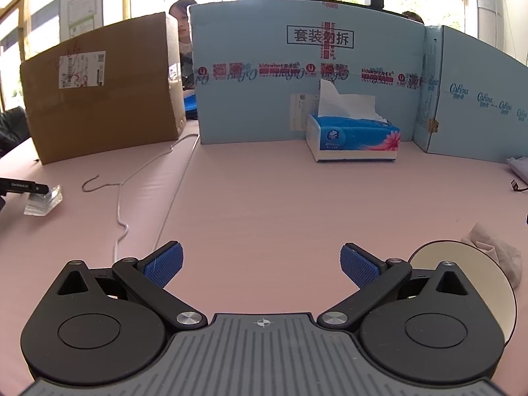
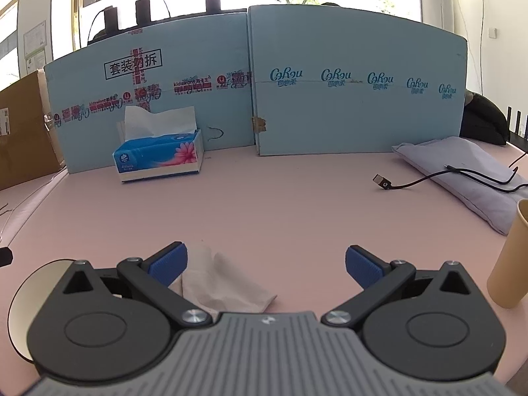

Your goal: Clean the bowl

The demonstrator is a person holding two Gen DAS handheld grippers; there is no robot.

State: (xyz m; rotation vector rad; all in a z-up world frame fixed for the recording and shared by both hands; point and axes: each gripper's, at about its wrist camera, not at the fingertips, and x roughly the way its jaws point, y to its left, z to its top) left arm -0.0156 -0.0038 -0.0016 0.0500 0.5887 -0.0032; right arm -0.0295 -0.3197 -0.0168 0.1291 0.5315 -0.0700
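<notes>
I see the big pink table (image 1: 264, 204) with blue cardboard walls (image 2: 330, 99) at the back. My guess is the cleaning has not started, because nothing is in my grip yet. The bowl (image 1: 439, 254) sits low on the table between my two grippers, partly hidden behind them, so I cannot see if it is dirty. A crumpled tissue (image 2: 224, 280) lies just beside the bowl. The tissue box (image 2: 158, 155) stands far back by the wall. My left gripper (image 1: 262, 265) is wide apart and holds nothing. My right gripper (image 2: 265, 264) is wide apart too, with the tissue lying under it, and I cannot tell if it touches.
</notes>
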